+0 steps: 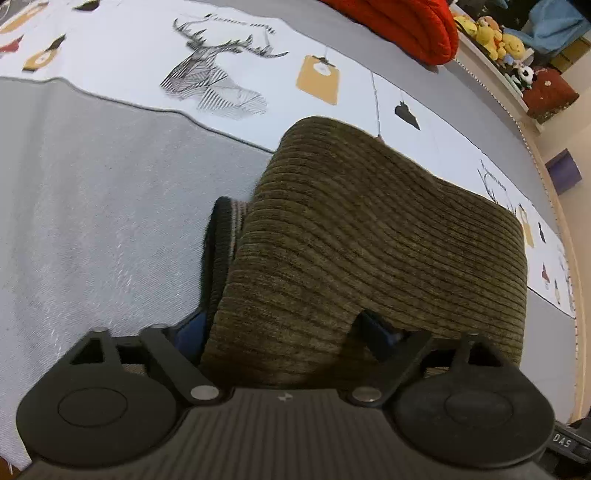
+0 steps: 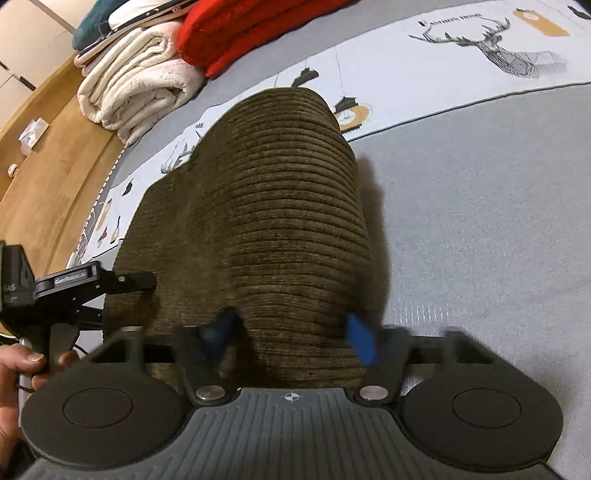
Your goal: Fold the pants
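Observation:
Olive-brown corduroy pants lie folded on a grey bedspread, with a black waistband edge showing at the left. My left gripper has its fingers spread wide, with the near edge of the pants lying between them. In the right wrist view the pants rise in a hump. My right gripper also has blue-padded fingers spread around the near edge. The left gripper shows at the pants' left edge, held by a hand.
A white sheet with a deer print lies beyond the pants. A red quilt and a rolled white blanket sit at the far side. Plush toys line a shelf. A wooden bed edge runs at the left.

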